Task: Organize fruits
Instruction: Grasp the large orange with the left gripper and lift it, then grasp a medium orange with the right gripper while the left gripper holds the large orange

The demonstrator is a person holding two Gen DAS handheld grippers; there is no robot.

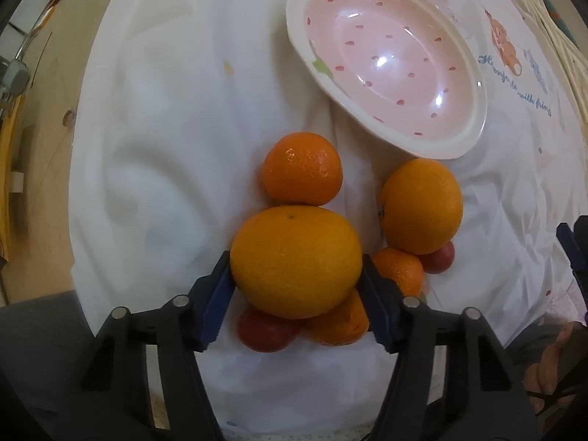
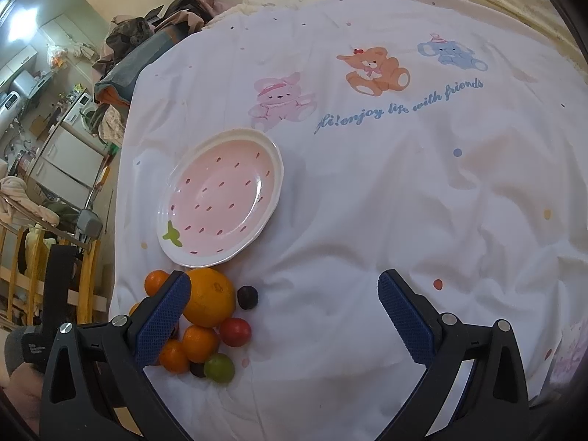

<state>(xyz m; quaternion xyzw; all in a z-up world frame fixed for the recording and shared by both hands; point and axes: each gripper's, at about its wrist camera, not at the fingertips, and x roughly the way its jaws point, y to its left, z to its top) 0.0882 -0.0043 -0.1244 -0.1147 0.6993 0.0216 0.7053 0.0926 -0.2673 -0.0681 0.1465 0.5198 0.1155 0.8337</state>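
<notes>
Clamping the large orange (image 1: 296, 264) at lower centre, the left hand-held gripper (image 1: 296, 296) had its pads against both sides; the right hand-held gripper (image 2: 284, 316) stood apart, empty. Next: lift to the plate (image 1: 474, 125), upper right.

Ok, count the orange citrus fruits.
5: a large round orange in the left tongs, a small mandarin beyond it, a second mandarin right of it, a third mandarin beneath, a second large orange beside the pink dotted plate. More may be hidden.
</notes>
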